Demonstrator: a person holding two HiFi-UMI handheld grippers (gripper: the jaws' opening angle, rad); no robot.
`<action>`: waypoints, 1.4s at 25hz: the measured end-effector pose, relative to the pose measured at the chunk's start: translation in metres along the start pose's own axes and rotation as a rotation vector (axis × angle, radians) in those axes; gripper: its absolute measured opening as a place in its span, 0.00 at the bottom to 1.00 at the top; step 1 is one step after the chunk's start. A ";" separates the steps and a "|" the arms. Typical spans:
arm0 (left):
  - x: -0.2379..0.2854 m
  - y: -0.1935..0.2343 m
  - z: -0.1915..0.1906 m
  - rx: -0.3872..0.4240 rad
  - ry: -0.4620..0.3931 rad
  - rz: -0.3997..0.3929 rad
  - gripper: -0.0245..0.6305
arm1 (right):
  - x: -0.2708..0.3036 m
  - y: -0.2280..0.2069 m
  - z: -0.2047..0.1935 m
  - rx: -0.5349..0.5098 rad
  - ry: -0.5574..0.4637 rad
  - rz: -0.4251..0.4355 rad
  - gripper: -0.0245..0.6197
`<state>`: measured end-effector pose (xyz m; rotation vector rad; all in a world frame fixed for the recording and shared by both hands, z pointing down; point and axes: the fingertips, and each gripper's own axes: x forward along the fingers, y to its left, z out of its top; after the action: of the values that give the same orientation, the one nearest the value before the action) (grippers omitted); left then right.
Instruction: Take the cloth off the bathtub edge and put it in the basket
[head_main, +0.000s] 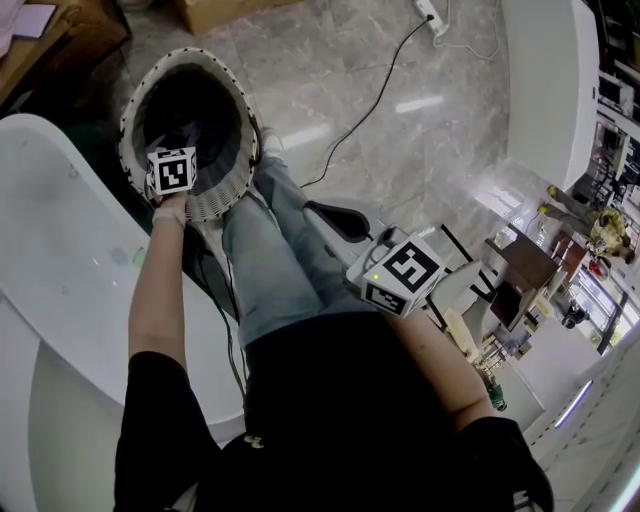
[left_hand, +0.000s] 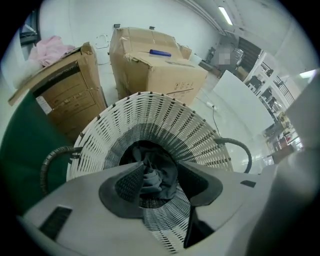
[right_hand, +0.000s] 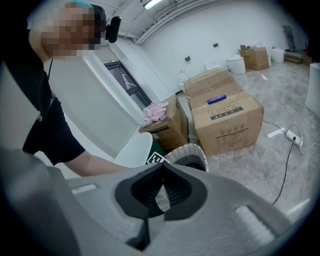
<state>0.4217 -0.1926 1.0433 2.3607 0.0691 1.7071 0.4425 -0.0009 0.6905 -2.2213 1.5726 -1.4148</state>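
Left gripper view shows the left hand-held gripper (left_hand: 161, 169) with jaws apart, the cloth (left_hand: 150, 176) loose in the basket (left_hand: 150, 112). Lift straight up so no fold snags; the right hand-held gripper (right_hand: 162, 189) is closed, empty.

The left tool (head_main: 172, 168) hangs over the dark mouth of the white woven basket (head_main: 218, 200), bathtub (head_main: 60, 250) just beside; the right tool (head_main: 397, 272) sits well apart, above jeans (head_main: 265, 270).

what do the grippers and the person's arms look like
Both the left gripper and right gripper have pale grey bodies with dark ribbed pads. Each carries a white cube printed with black square markers. The person wears a black short-sleeved top.
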 end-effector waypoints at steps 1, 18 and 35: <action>-0.004 -0.001 0.001 0.003 0.002 0.000 0.37 | -0.001 0.003 0.002 -0.002 -0.006 0.001 0.03; -0.120 -0.025 0.034 0.005 -0.132 -0.041 0.06 | -0.036 0.064 0.058 -0.079 -0.134 0.030 0.03; -0.319 -0.077 0.059 -0.068 -0.333 -0.064 0.06 | -0.069 0.137 0.125 -0.208 -0.237 0.128 0.03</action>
<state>0.3822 -0.1812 0.7120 2.5251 0.0296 1.2486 0.4300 -0.0642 0.5036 -2.2481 1.8086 -0.9536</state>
